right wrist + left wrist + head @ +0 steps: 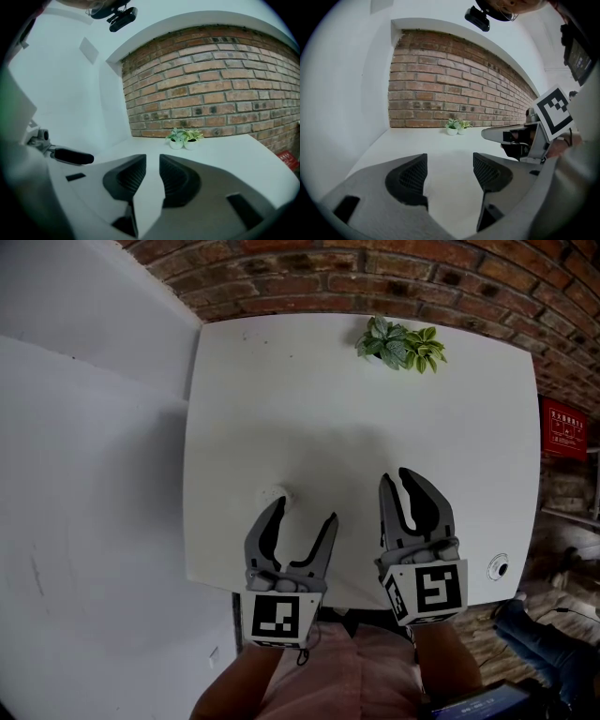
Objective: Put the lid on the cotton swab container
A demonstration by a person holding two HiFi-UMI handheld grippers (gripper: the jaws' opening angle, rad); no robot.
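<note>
From the head view, a white table [375, 418] stands against a red brick wall [394, 277], with a plain white wall [84, 474] along its left side and a red sign [562, 427] off to the right. A small potted plant [401, 343] sits at the table's far edge, and a round fitting [498, 567] is set in the near right corner. The left gripper [305, 512] hovers over the near edge with its jaws spread wide. Just beyond its left jaw tip lies a small white round thing [272, 495] – white on white, too faint to tell container from lid. The right gripper [396, 476] hangs just beside the left one, its jaws drawn near each other with a slim gap. In the left gripper view the jaws stand well apart, with only bare tabletop between them; the plant and the brick lie straight ahead, and the right gripper shows at the right. In the right gripper view the pads are close but not touching – nothing sits between them – and the plant stands ahead beneath the brick.
</note>
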